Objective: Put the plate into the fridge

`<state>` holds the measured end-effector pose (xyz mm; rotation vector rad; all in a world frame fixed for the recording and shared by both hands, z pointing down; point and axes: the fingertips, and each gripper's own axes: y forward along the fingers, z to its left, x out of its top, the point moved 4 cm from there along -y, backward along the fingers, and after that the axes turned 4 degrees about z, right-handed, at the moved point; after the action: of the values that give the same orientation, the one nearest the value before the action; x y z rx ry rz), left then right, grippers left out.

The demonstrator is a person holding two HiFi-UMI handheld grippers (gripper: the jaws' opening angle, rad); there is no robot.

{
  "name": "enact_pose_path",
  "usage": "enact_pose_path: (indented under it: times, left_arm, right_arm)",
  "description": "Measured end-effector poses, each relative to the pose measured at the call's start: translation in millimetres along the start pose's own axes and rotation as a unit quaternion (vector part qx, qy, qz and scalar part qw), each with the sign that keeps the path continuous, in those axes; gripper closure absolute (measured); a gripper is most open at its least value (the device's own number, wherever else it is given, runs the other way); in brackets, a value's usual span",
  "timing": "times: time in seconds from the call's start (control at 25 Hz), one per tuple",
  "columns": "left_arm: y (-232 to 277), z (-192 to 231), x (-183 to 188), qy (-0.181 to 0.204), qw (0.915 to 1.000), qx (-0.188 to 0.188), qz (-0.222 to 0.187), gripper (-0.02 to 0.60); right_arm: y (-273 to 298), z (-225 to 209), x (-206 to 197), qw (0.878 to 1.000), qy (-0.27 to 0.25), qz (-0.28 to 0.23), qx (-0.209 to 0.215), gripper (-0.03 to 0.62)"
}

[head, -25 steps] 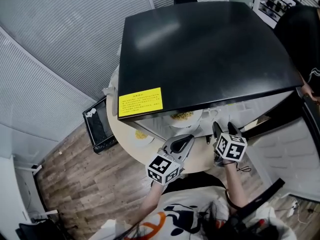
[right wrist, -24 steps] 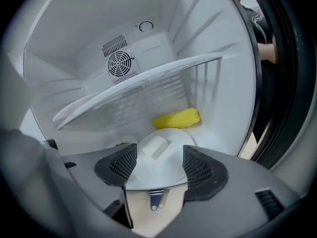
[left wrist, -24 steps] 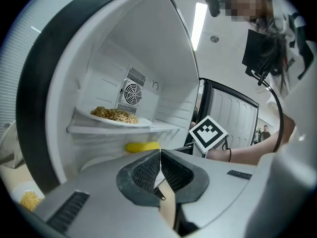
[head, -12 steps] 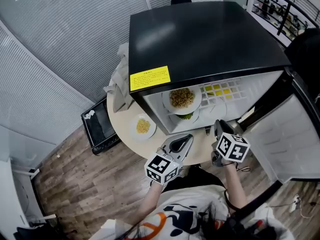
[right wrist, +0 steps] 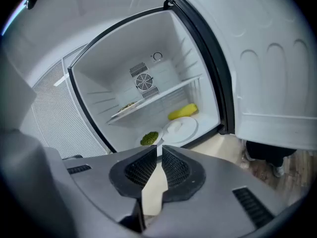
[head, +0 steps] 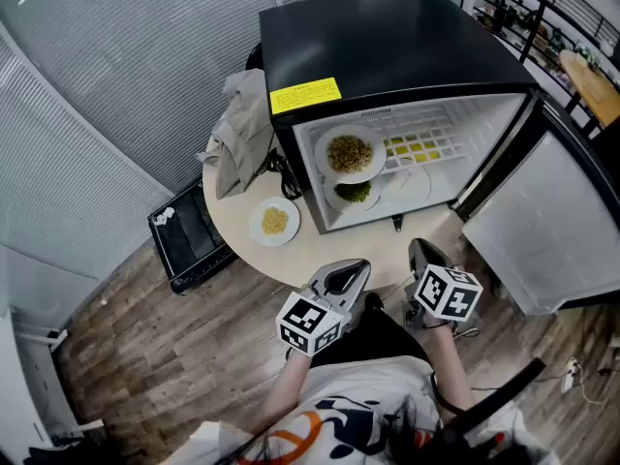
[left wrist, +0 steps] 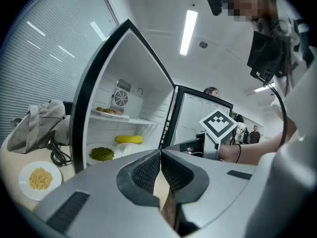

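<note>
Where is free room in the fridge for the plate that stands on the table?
The shelf is bare right of its food plate, toward the door. The fridge floor is crowded: green dish, white plate, yellow item. The table is bare in front of the fridge.

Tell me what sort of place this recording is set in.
Probably an office or lab room staged as a kitchen corner: an open mini fridge stands on a round table, with blinds along the walls and a wood-look floor.

Bright ceiling light, fisheye edges, sharp focus
</note>
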<state>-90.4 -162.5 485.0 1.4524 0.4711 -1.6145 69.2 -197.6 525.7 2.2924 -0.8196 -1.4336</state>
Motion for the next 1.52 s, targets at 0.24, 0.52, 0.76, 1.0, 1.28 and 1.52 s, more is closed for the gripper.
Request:
enact_pose_path:
  times: [0.24,0.52,0.76,1.0,1.28,1.52]
  left_arm:
    - [-9.4,-16.9,-7.4,-0.003,0.9998,-0.019,-0.005,0.571]
    - [-6.8,-27.6,-8.3,-0.011,0.9993,-0.034,-0.012,0.571]
    - [-2.3,-33.8,-11.9,-0.018,0.9993,-0.03,-0.014,0.571]
    - [0.1,-43.3,-8.1,-0.024,0.9994,-0.005,-0.022,0.571]
    - [8.4,-82.6,-12.5,-0.028,0.9991,0.025,-0.02,0.571]
    - [12.7,-129.3,-23.9,-0.031,0.9981,0.052,-0.014,0.571]
  right_arm:
    - [-23.7,1.9,-15.9,1.0,0.004,-0.001,-0.009,0.553]
    - [-42.6,3.1,-24.5,1.0,0.0,0.007,-0.015,0.554]
    - [-44.9,-5.4,-34.4,1.0,0.008,0.024,-0.009,0.556]
    - [-58.1,-16.2,-35.8,0.999,0.008,0.034,0.005,0.556]
    - [-84.9,-43.5,-34.4,0.999,0.005,0.04,0.03,0.559]
    - [-116.7,-65.7,-40.6,0.997,-0.007,0.05,0.055,0.559]
